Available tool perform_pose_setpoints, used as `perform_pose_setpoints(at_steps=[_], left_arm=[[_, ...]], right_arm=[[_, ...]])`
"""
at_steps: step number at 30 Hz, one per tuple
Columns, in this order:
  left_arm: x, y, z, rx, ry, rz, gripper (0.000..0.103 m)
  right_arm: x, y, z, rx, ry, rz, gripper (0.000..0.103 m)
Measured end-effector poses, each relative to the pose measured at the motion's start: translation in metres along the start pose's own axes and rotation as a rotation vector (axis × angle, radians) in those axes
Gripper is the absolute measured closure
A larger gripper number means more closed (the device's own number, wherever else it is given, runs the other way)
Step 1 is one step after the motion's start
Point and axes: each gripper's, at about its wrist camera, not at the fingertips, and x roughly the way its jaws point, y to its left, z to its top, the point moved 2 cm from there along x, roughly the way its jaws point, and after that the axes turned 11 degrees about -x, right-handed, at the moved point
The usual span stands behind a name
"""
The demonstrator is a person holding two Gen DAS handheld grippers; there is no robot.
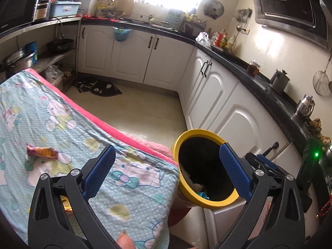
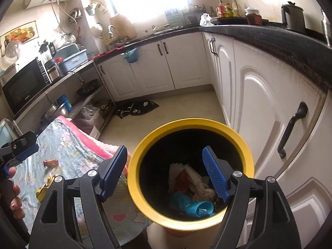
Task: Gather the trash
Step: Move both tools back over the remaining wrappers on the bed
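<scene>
Cotton cartoon-print cloth covers table (kitchen).

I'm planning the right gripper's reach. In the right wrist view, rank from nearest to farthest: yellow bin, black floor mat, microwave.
1. Yellow bin, right under the right gripper.
2. Black floor mat, on the floor beyond the bin.
3. Microwave, far left on the shelf.

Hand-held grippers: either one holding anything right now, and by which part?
Nothing is held. The left hand-held gripper and right hand-held gripper are both open and empty, above the yellow-rimmed trash bin; a snack wrapper lies on the cloth.
</scene>
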Motion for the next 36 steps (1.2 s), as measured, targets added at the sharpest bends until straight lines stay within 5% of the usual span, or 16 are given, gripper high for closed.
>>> perform_pose_setpoints(at_steps=[36], left_arm=[[-0.073,0.099,0.014,-0.149,-0.128,0.119,0.011]], right_arm=[[-0.018,0.136,0.003,-0.238,0.002,0.268,0.03]])
